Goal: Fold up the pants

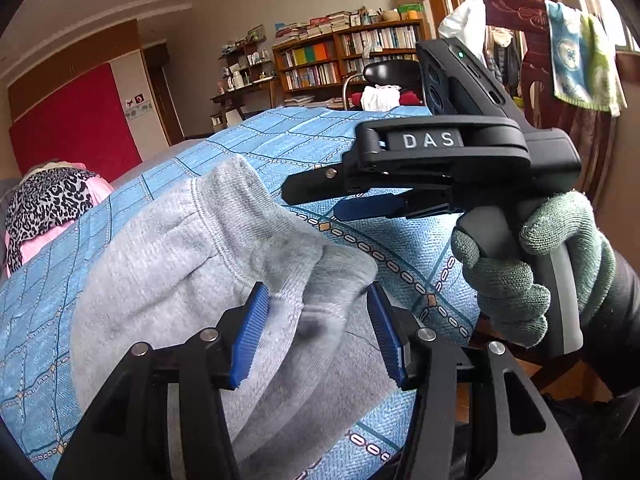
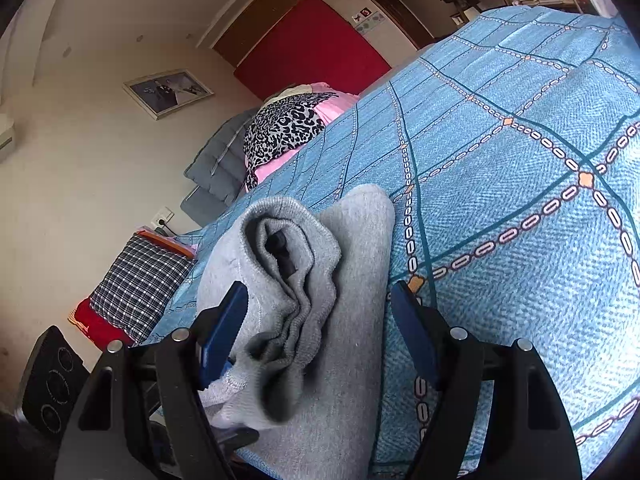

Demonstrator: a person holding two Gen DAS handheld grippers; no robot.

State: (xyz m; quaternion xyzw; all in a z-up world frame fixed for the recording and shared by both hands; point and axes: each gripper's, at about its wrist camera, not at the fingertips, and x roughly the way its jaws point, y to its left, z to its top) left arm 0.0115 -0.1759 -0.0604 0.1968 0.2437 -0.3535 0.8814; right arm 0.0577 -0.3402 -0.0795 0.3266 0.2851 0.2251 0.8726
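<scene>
The grey sweatpants [image 1: 180,264] lie bunched on the blue patterned bedspread [image 1: 280,140]. My left gripper [image 1: 318,332] is open, its blue pads either side of a raised fold of the pants at the near edge. My right gripper [image 2: 320,332] is open over the ribbed waistband [image 2: 288,264] of the pants [image 2: 352,360]. In the left wrist view the right gripper [image 1: 320,196] shows from the side, held by a green-gloved hand [image 1: 520,272], with its fingers just above the bedspread right of the pants.
A leopard-print and pink pile [image 1: 44,208] lies at the far left of the bed; it also shows in the right wrist view [image 2: 288,124]. A checked cushion [image 2: 136,284] sits beside the bed. Bookshelves [image 1: 348,56] and a chair with hung towels [image 1: 576,60] stand beyond.
</scene>
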